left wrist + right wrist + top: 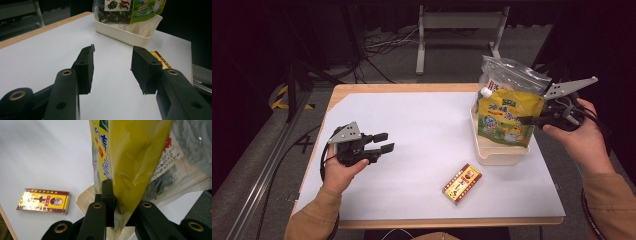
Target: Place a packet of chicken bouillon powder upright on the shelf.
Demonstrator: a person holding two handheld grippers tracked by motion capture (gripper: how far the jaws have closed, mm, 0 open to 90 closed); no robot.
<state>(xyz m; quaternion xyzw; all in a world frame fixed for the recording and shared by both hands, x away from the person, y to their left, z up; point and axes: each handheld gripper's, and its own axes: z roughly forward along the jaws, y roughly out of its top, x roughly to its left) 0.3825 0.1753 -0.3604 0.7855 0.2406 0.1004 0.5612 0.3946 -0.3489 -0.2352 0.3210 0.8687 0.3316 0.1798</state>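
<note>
The yellow pouch (508,119) stands upright in the cream tray (497,156) at the right of the high view, and the right gripper (526,120) has it pinched by its right edge, jaws clamped tight on the plastic. In the right gripper view the yellow film runs straight up from between the black jaws, so that grip looks solid. Behind the pouch, a clear bag (512,71) of something dark sits in the same tray.

The left gripper (384,141) hovers over the white desk (427,125) at the left of the frame, jaws partly open with nothing between them, pointing toward the tray.

Progress-wise it looks like packing the tray is most of the way there: two bags are in, though the pouch isn't let go yet. What's left, probably, is the small red-and-yellow box (461,183) lying flat on the desk in the lower middle, just in front of the tray, untouched. The idle gripper seems the obvious candidate for it.
</note>
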